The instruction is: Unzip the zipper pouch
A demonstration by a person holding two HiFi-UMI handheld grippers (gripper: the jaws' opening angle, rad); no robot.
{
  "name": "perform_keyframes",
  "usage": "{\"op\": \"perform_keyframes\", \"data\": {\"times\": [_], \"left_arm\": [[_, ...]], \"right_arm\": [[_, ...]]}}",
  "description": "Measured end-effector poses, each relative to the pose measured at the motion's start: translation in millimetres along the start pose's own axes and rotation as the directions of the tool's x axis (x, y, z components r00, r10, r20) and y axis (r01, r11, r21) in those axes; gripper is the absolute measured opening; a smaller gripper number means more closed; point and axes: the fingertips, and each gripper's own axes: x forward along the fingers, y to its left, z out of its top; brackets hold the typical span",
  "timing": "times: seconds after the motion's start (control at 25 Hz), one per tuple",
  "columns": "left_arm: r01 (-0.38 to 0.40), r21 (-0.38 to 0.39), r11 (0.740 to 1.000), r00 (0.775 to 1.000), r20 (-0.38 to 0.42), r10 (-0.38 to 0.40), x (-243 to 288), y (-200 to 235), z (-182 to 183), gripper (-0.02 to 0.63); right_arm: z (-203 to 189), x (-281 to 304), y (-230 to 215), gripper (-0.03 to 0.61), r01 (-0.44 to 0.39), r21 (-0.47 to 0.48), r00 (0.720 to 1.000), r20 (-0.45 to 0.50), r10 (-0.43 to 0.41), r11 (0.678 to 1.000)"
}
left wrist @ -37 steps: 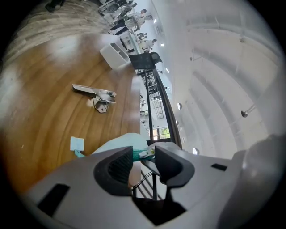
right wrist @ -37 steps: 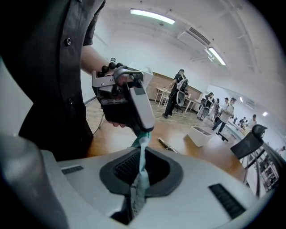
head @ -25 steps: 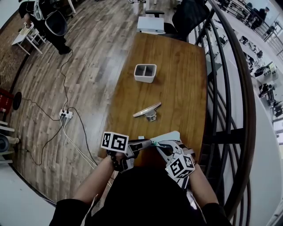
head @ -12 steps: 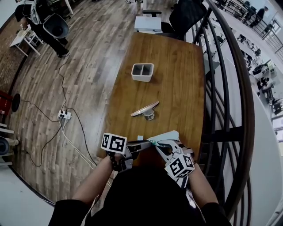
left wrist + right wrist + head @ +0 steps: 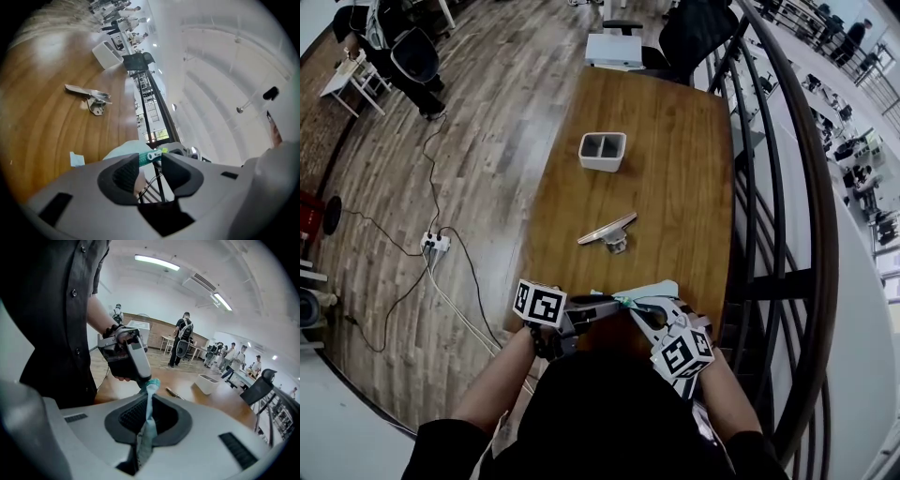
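Your zipper pouch (image 5: 654,288), pale teal, is at the near edge of the wooden table (image 5: 675,169), held between your two grippers. Your right gripper (image 5: 149,405) is clamped tight on the pouch's fabric. Your left gripper (image 5: 150,160) has just been opening its jaws. They now stand apart, with the zipper pull (image 5: 153,155) between their tips. Farther up the table lies a small metal stand (image 5: 609,232), and beyond it sits a white two-compartment bin (image 5: 603,152).
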Motion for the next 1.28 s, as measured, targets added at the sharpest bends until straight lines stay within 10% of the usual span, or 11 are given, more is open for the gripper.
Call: {"op": "perform_keyframes", "data": {"times": [1.28], "left_arm": [[0.026, -0.033, 0.999, 0.999, 0.022, -0.025, -1.7, -11.4, 10.9, 0.049]], "right_arm": [[1.2, 4.2, 6.2, 0.006, -0.002, -0.068, 0.999, -0.033, -0.001, 0.998]]}}
